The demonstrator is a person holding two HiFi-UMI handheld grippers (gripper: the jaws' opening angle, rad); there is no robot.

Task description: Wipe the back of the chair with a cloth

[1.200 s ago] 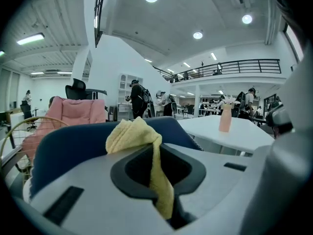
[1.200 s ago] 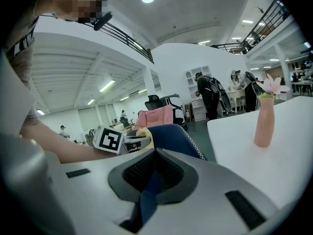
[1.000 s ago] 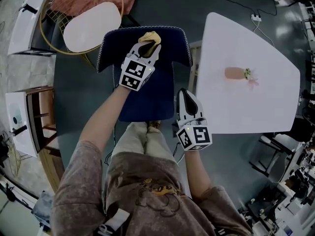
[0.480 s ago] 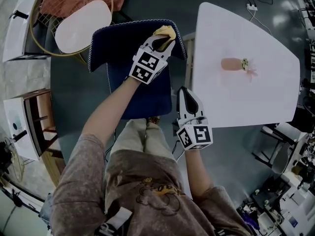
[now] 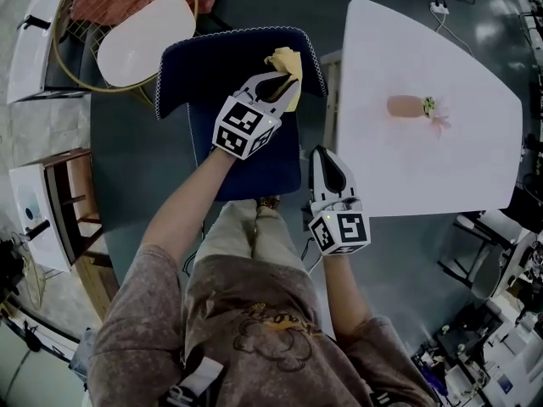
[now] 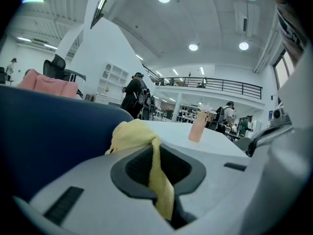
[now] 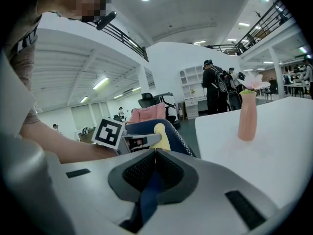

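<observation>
Nearest us, our right gripper [image 5: 321, 156] hangs clenched on nothing, just beside the right edge of the chair [image 5: 246, 164] seat. Farther out, our left gripper [image 5: 282, 78] pinches the yellow cloth [image 5: 287, 60] at the chair back's top edge, near its right corner. Beyond, on the white table [image 5: 441, 168], stands a pink vase [image 5: 407, 106].

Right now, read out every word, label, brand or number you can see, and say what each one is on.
No readable text anywhere in these views.
The black-and-white square markers on the left gripper, which is shut on the yellow cloth, and on the right gripper: patterns, not writing.
The print on the person's brown shirt: a drawing; any lettering is too small to read.
</observation>
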